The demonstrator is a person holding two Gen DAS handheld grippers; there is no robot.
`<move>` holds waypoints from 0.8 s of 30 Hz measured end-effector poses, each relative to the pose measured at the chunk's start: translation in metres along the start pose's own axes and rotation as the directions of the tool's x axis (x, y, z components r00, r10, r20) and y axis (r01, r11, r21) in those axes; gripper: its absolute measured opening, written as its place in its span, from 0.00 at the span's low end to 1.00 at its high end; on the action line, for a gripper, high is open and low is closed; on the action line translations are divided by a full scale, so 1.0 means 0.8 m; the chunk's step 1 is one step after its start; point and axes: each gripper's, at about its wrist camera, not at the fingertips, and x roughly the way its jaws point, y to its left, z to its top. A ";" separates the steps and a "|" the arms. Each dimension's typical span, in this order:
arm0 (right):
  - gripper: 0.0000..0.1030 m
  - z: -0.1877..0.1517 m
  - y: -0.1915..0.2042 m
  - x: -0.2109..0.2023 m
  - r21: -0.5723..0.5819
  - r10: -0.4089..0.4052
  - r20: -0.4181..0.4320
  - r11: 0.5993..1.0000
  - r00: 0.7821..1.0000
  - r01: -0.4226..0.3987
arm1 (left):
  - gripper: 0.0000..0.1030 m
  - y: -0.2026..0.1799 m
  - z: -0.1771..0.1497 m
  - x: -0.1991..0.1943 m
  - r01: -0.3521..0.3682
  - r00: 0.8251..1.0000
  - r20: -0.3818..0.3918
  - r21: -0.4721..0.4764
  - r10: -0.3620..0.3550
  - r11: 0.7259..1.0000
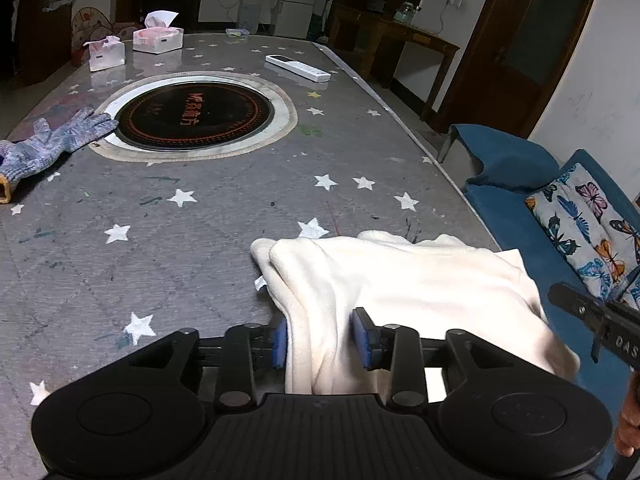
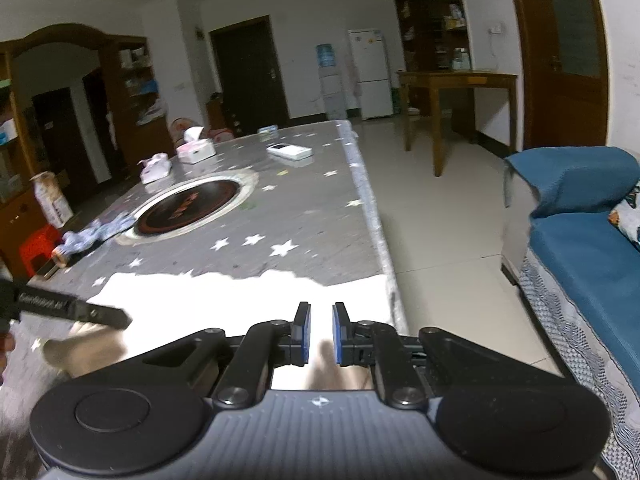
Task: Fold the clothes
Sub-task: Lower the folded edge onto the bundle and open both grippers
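A cream-white fleece garment (image 1: 400, 280) lies bunched at the near right edge of the star-patterned table (image 1: 160, 220). My left gripper (image 1: 320, 338) has its blue pads (image 1: 280, 340) closed on a fold of the garment that runs up between them. In the right wrist view the garment (image 2: 248, 300) shows as an overexposed white sheet. My right gripper (image 2: 321, 332) hovers above it with the pads (image 2: 302, 332) a narrow gap apart and nothing clearly held. The right gripper also shows at the right edge of the left wrist view (image 1: 592, 316). The left gripper also shows in the right wrist view (image 2: 68, 308).
A round black induction hob (image 1: 196, 114) is set in the table's middle. A knitted glove (image 1: 52, 144) lies at its left. Two tissue boxes (image 1: 158, 38) and a white remote (image 1: 298, 68) sit at the far end. A blue sofa (image 2: 580, 248) stands to the right across bare floor.
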 end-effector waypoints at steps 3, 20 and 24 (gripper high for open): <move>0.10 -0.008 0.010 -0.002 -0.020 0.022 -0.016 1.000 1.000 -0.023 | 0.41 0.001 -0.002 0.000 -0.007 1.000 -0.002 0.001 0.007 1.000; 0.11 -0.027 0.030 -0.013 -0.092 0.043 -0.037 0.995 0.998 -0.046 | 0.48 -0.007 -0.019 -0.007 -0.036 0.999 0.012 0.064 0.035 0.997; 0.11 -0.030 0.041 -0.015 -0.109 0.067 -0.046 0.991 0.997 -0.072 | 0.49 -0.010 -0.027 -0.009 -0.037 0.999 0.013 0.082 0.036 0.996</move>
